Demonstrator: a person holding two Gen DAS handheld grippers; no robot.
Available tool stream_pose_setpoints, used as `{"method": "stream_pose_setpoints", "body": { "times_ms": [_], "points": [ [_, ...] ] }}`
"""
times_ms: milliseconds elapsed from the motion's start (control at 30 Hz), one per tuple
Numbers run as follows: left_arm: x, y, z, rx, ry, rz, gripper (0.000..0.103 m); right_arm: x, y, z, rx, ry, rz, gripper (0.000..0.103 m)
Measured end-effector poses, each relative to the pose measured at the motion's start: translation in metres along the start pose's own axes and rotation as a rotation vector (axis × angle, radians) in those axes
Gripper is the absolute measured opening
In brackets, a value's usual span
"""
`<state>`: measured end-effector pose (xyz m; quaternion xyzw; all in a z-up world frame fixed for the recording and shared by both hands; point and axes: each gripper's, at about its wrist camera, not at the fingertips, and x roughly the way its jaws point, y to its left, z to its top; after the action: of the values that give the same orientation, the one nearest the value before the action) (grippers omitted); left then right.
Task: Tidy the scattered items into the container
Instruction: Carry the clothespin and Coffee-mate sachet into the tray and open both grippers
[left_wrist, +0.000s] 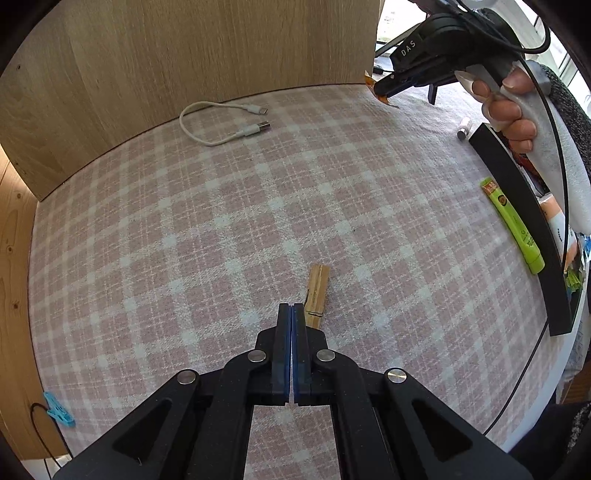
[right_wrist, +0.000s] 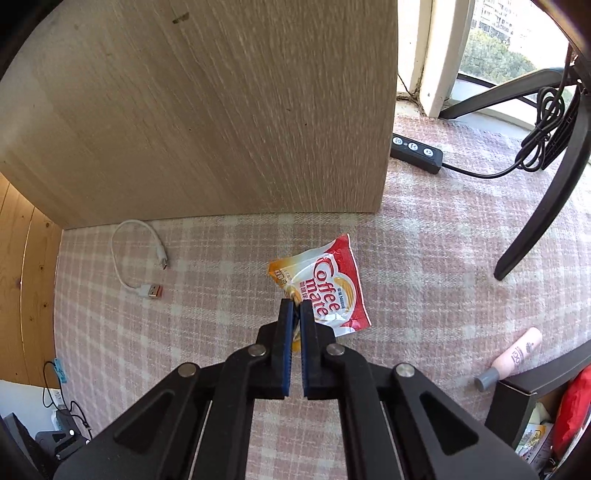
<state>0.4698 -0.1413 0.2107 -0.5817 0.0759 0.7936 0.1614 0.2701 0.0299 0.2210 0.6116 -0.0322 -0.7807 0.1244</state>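
Note:
My left gripper (left_wrist: 291, 308) is shut with nothing between its blue pads. A wooden clothespin (left_wrist: 317, 284) lies on the checked cloth just right of its right finger. My right gripper (right_wrist: 295, 308) is shut on the orange corner of a red and white Coffee mate sachet (right_wrist: 334, 288). In the left wrist view that right gripper (left_wrist: 382, 90) is at the far right by the wooden panel, held by a hand (left_wrist: 511, 118). The black box (left_wrist: 517, 206) stands at the right edge with several items inside; its corner (right_wrist: 517, 387) also shows in the right wrist view.
A white USB cable (left_wrist: 221, 125) lies near the upright wooden panel (left_wrist: 184, 55). A green tube (left_wrist: 511, 225) rests against the box's outer wall. A pink bottle (right_wrist: 517, 354) lies beside the box. A blue clothespin (left_wrist: 59, 410) sits at the cloth's left edge. A black switch block (right_wrist: 415, 151) and a dark stand leg (right_wrist: 546, 199) are far right.

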Motion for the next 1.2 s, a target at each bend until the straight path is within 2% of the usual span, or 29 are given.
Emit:
{"method": "stream_pose_setpoints", "body": {
  "times_ms": [67,233,467,600,767,1000,1167,1200],
  "points": [
    [0.004,-0.001,0.002,0.017,0.024,0.001,0.0,-0.002,0.002,-0.004,0.004,0.006,0.006,0.004],
    [0.016,-0.019,-0.002,0.079,0.049,0.051,0.018,0.0,0.007,-0.012,-0.001,0.01,-0.003,0.004],
    [0.025,-0.017,-0.003,0.067,0.051,0.068,0.012,-0.008,-0.04,-0.041,-0.022,0.007,-0.01,0.004],
    [0.015,-0.008,-0.003,0.007,0.047,0.049,0.012,-0.016,-0.047,-0.05,-0.018,-0.004,0.002,0.004],
    [-0.016,-0.013,0.004,-0.021,-0.004,0.016,0.012,-0.044,-0.042,-0.061,-0.015,-0.036,0.03,0.004],
    [-0.06,-0.069,0.024,0.058,-0.083,-0.046,0.012,-0.117,-0.076,-0.108,0.015,-0.106,0.067,0.004],
    [-0.077,-0.132,0.041,0.136,-0.116,-0.117,0.012,-0.17,-0.103,-0.146,0.045,-0.175,0.047,0.004],
    [-0.073,-0.149,0.053,0.154,-0.116,-0.139,0.012,-0.182,-0.111,-0.148,0.057,-0.184,0.041,0.004]
  ]
}}
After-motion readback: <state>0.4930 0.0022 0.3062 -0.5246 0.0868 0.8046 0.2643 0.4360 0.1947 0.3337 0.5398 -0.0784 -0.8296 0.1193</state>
